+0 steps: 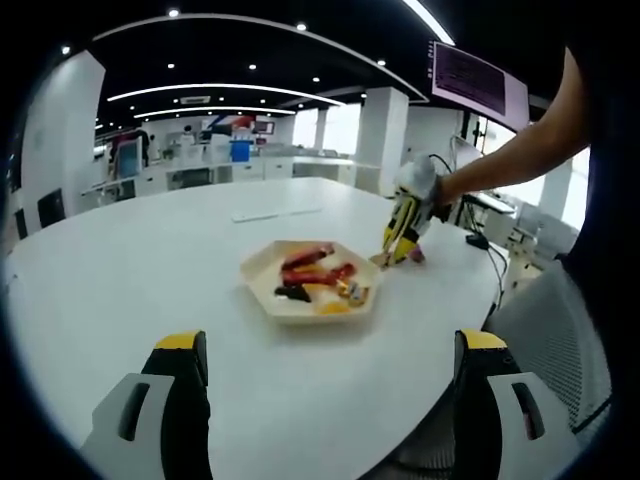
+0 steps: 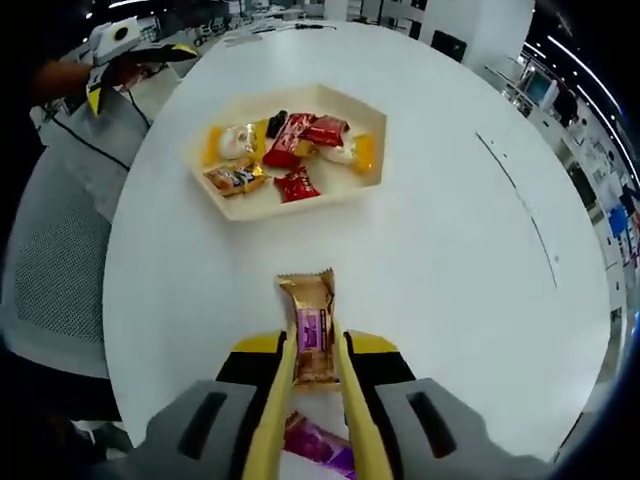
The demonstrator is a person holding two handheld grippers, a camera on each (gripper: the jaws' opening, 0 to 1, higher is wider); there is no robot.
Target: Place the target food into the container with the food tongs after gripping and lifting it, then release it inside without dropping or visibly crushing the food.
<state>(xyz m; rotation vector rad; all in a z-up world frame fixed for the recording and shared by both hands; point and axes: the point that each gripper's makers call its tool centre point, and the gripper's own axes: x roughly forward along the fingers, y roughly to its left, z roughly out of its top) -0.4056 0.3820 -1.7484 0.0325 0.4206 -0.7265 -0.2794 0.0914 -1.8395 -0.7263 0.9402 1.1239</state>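
Left gripper view: the left gripper [image 1: 325, 400] stands with its two yellow-tipped jaws wide apart and nothing between them, above the near part of the round white table [image 1: 150, 270]. Past the jaws, near the table's middle, sits a pale hexagonal tray [image 1: 262, 285] holding assorted wrapped snacks [image 1: 318, 280], red, dark and yellow among them. Just beside the tray's right edge, the right gripper [image 1: 400, 245] points down at the table top, held by a gloved hand [image 1: 418, 185] on a bare forearm entering from the right. Yellow tongs run along it; their tips meet the table at a small wrapped item, too small to identify here.

Right gripper view: the tray [image 2: 375, 140] lies ahead near the table's centre, with the wrapped snacks [image 2: 285, 150] inside. Nearer the camera, well apart from the tray, a gold-brown snack packet [image 2: 310, 320] with a purple label lies on the table. The yellow food tongs [image 2: 350, 400], carried between the right gripper's [image 2: 312, 375] jaws, close on both long sides of this packet; the jaws press the tongs. A purple wrapper [image 2: 315, 440] shows below, between the tong arms. At upper left, the left gripper [image 2: 125, 45] appears beyond the table edge, beside a grey mesh chair [image 2: 60, 240].
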